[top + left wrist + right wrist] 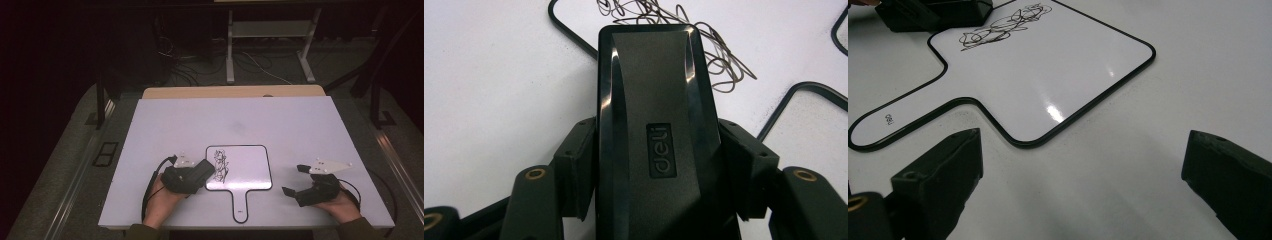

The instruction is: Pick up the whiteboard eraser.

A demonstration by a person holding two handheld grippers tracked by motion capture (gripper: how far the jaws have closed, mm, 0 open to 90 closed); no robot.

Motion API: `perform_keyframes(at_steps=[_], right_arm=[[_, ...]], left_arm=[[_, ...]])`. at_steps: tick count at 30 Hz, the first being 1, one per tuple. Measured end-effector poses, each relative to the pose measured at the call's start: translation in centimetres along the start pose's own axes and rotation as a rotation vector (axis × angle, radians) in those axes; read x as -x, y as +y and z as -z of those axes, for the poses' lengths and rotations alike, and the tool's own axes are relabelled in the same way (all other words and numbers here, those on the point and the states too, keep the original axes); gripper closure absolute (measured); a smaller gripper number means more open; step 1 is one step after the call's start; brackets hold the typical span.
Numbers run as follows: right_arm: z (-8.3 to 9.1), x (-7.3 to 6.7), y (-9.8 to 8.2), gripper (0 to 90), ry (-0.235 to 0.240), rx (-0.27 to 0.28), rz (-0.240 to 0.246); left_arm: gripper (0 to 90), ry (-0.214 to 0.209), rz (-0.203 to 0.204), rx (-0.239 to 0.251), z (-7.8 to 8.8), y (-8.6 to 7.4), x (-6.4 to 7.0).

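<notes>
The eraser (651, 125) is clamped in the left gripper (192, 176) at the scribble (220, 164) on the board (250, 170); wiping is judged next. The right gripper (300, 181) is held wide, empty.

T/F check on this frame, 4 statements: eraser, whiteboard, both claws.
1. The left claw is shut on the black eraser. True.
2. The right claw holds a marker. False: it is open and holds nothing.
3. The paddle-shaped whiteboard carries a black scribble. True.
4. The eraser lies at the whiteboard's right edge. False: in the high view it is at the left edge, beside the scribble.
</notes>
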State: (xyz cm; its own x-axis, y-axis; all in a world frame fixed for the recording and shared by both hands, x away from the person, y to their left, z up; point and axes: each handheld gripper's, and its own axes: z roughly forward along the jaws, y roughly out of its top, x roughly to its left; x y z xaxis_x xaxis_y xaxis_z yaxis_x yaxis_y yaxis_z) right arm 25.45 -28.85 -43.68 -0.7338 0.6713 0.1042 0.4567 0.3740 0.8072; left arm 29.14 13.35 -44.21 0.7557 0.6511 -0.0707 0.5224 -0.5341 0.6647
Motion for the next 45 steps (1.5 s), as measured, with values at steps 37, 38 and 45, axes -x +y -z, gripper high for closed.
perform_keyframes(at_steps=[37,38,45], right_arm=[[0.0,0.1,-0.1,1.9,0.001,-0.003,-0.011],[0.1,0.1,-0.1,1.9,0.002,-0.002,-0.011],[0.2,0.0,-0.1,1.9,0.004,0.005,-0.008]], left_arm=[[38.9,-0.096,-0.076,0.041,2.4,1.5,-1.0],[38.9,-0.103,-0.079,0.039,2.4,1.8,-1.0],[38.9,-0.118,-0.105,0.023,2.1,3.5,-1.1]])
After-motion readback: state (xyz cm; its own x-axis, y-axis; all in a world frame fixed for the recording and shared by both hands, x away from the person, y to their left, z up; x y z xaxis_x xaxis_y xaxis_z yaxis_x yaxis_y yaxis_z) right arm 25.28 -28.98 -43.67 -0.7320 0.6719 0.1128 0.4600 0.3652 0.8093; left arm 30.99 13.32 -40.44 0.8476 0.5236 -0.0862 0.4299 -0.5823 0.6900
